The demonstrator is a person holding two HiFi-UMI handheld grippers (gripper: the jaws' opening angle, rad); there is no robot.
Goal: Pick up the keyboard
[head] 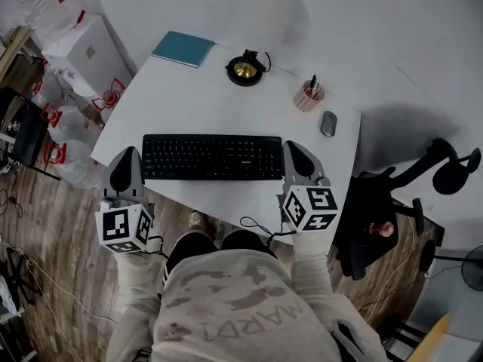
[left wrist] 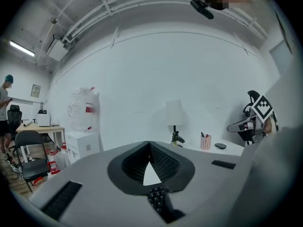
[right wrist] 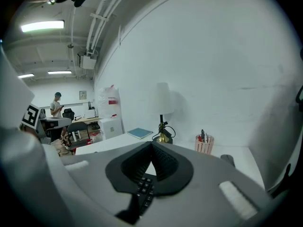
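A white, smooth-topped table [head: 226,104] with a curved near edge is filling the middle of the head view, standing over a wood-plank floor [head: 45,217]. A black swivel chair [head: 407,194] is sitting off the table's right side. The keyboard [head: 213,157], a flat black rectangle of low matte keys, is lying flat near the table's front edge, long side toward the person.

The left gripper [head: 129,151], grey moulded plastic with a marker cube at its back, is sitting just beside the keyboard's left end. Its ribbed black pads [left wrist: 163,162] are meeting at the tips with nothing between them. The right gripper [head: 291,146] is sitting at the keyboard's right end, jaws likewise pressed together and empty. Whether either is touching the keyboard cannot be told.

Farther back, a thin teal notebook [head: 183,48] is lying at the far left corner. A round black lamp base [head: 245,69] with a brassy centre is standing beside a perforated pink pen cup [head: 308,95], and a small oval grey mouse [head: 328,123] is resting near the right edge.
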